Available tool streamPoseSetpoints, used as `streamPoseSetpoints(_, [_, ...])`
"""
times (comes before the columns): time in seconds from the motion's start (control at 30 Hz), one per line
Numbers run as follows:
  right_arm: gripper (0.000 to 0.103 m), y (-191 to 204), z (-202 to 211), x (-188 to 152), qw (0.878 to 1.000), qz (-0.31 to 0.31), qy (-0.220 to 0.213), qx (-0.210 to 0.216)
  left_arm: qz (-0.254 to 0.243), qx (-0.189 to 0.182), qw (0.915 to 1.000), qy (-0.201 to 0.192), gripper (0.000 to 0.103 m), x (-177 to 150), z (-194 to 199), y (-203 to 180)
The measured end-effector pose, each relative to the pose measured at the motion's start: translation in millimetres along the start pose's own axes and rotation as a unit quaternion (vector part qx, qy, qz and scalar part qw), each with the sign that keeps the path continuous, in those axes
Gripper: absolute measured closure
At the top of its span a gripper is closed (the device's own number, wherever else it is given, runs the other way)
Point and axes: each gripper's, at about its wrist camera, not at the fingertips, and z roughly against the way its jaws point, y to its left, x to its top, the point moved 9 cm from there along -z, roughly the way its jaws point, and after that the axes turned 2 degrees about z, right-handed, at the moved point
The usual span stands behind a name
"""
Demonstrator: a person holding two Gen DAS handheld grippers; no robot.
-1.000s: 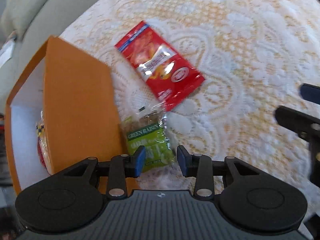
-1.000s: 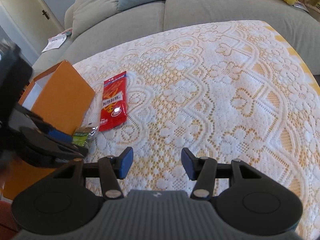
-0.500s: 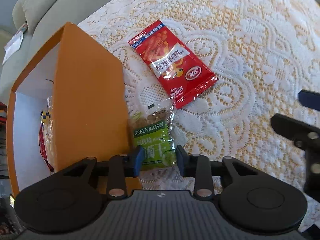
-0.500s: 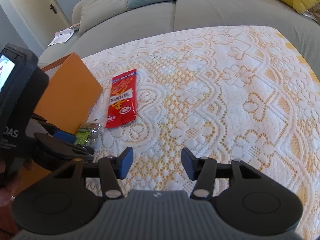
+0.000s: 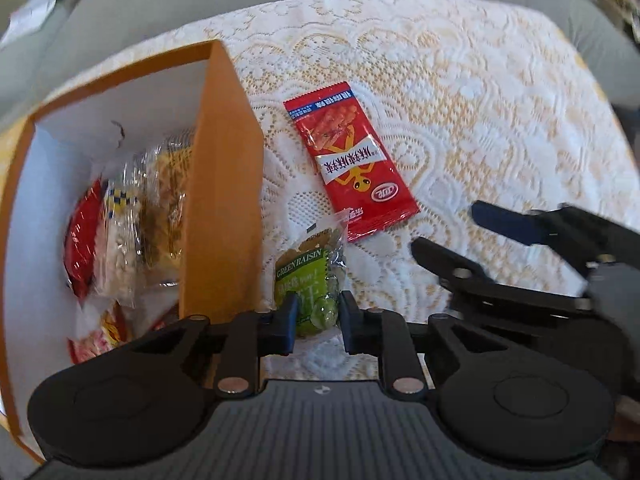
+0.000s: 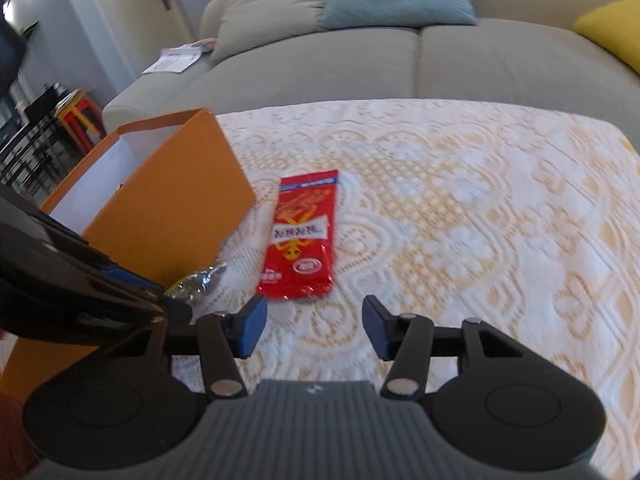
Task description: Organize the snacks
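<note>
The lace tablecloth (image 5: 460,92) carries an orange box (image 5: 224,200), open-topped and holding several snack packs (image 5: 132,216). A red snack packet (image 5: 350,164) lies flat beside it. The left gripper (image 5: 316,322) has just been closing and now pinches the green raisin packet (image 5: 306,280) beside the box wall. The right gripper (image 6: 314,328) hangs about half open, holding nothing.

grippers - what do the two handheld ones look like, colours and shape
Both match: the left gripper and right gripper each have a grey ribbed body with a small logo, two round black discs at the sides, black linkage arms with silver pivot pins, and two black fingers tipped with blue pads. No cables or sleeves are visible.
</note>
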Motion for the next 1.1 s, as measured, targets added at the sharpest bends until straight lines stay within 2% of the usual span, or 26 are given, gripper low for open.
streamPoseSetpoints(0.13, [0.052, 0, -18, 5, 0.999, 0.032, -0.006, -0.003, 0.024, -0.028, 0.9993, -0.007, 0.08, 2, 6, 3])
streamPoseSetpoints(0.4, [0.051, 17, -51, 8, 0.996, 0.085, -0.017, 0.01, 0.055, -0.04, 0.9975, -0.022, 0.082, 10, 15, 15])
streamPoseSetpoints(0.6, [0.039, 28, -66, 11, 0.993, 0.107, -0.031, -0.037, 0.057, -0.027, 0.9976, -0.029, 0.083, 13, 14, 20])
streamPoseSetpoints(0.77, [0.037, 29, -71, 12, 0.993, 0.096, -0.043, -0.055, 0.062, -0.033, 0.997, -0.033, 0.083, 15, 14, 20])
streamPoseSetpoints(0.83, [0.051, 31, -68, 11, 0.992, 0.101, -0.049, -0.049, 0.067, -0.045, 0.9963, -0.029, 0.083, 14, 13, 21])
streamPoseSetpoints(0.9, [0.073, 31, -63, 12, 0.992, 0.105, -0.055, -0.052, 0.071, -0.053, 0.9957, -0.026, 0.083, 13, 14, 21])
streamPoseSetpoints(0.93, [0.077, 31, -60, 12, 0.992, 0.103, -0.057, -0.05, 0.071, -0.055, 0.9956, -0.025, 0.084, 13, 13, 20])
streamPoseSetpoints(0.97, [0.09, 29, -58, 13, 0.992, 0.099, -0.056, -0.048, 0.071, -0.055, 0.9957, -0.025, 0.084, 12, 13, 19])
streamPoseSetpoints(1.1, [0.099, 24, -53, 13, 0.994, 0.09, -0.046, -0.043, 0.07, -0.052, 0.9959, -0.025, 0.084, 9, 12, 14])
